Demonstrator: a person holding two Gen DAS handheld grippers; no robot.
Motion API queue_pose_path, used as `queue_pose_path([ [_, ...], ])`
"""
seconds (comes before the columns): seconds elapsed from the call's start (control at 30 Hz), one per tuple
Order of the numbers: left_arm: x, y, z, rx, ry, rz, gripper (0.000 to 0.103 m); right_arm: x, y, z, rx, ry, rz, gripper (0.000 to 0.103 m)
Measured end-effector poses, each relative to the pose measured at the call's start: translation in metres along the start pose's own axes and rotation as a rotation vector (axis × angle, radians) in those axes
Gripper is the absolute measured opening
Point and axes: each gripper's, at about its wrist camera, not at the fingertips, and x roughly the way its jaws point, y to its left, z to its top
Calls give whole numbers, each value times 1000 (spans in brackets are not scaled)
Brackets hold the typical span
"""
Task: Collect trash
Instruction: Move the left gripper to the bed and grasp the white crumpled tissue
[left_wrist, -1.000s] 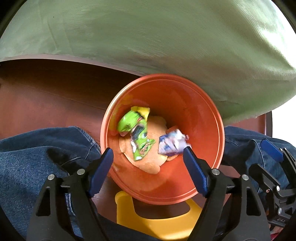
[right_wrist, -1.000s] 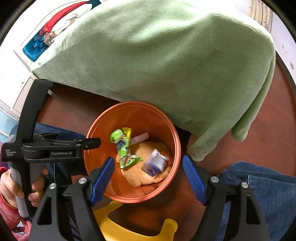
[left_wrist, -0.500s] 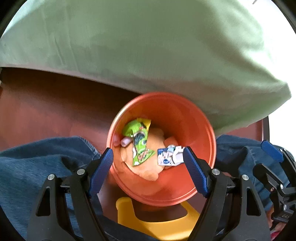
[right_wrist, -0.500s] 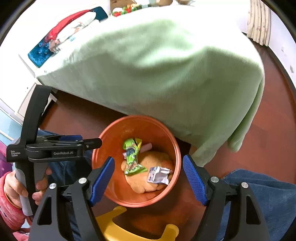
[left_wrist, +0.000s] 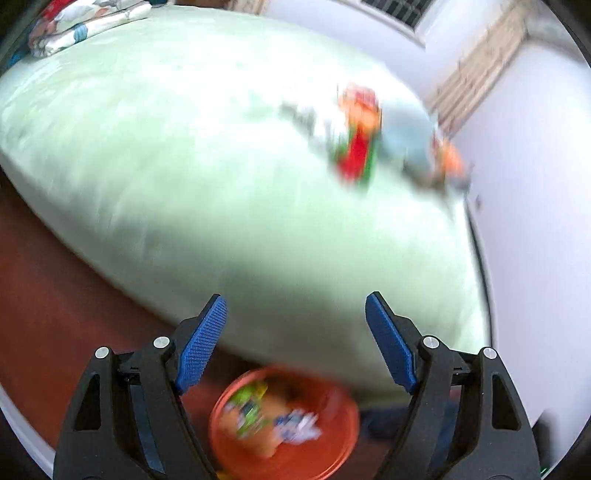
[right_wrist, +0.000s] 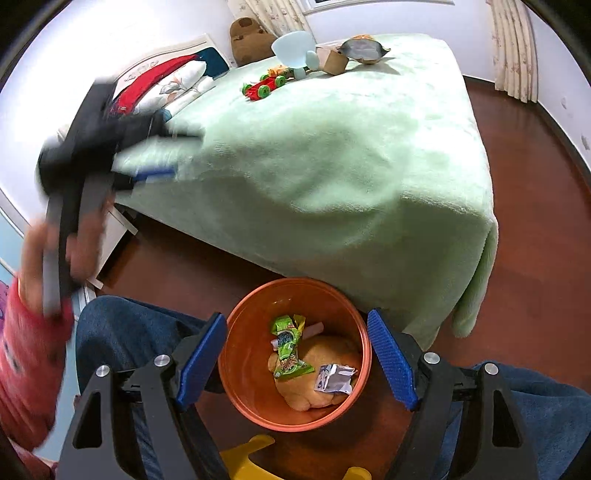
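Silver foil wrapper (right_wrist: 335, 382) now rests in round orange plastic bin (right_wrist: 236, 373), 6 o'clock; both grippers (left_wrist: 295, 345) (right_wrist: 297, 360) lifting away, fingers released, empty.

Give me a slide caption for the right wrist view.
Open right gripper over an orange bin holding wrappers, beside a green bed.

Both grippers (left_wrist: 295, 343) (right_wrist: 297, 360) agape, empty

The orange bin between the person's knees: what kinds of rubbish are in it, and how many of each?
In the orange bin:
Green snack wrapper: 1
Silver-white wrapper: 1
Small white tube-shaped scrap: 1
Tan lumpy mass underneath: 1
Total: 4
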Motion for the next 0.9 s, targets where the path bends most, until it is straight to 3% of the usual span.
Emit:
queue_pose_path([
  [0.13,12,-3,59,-60,-33,-22,76,3,0,-3,3,9,2,77],
  [0.27,44,-6,111,-125,-1,-3,76,5,-3,-4,12,11,2,77],
  [0.4,76,-1,141,-180,36,43,76,4,-7,-5,18,11,-11,77],
  [0.53,96,2,147,-220,67,58,76,6,-15,-7,35,22,-19,77],
  [0.57,98,1,148,-215,63,68,74,7,-17,-7,41,25,-19,77],
  [0.7,104,2,148,-207,58,101,41,10,-22,-6,55,29,-18,77],
  [0.77,98,4,146,-211,43,61,35,10,-22,-6,54,27,-16,77],
  [0.9,87,11,143,-212,28,18,33,11,-19,-5,46,30,-11,77],
])
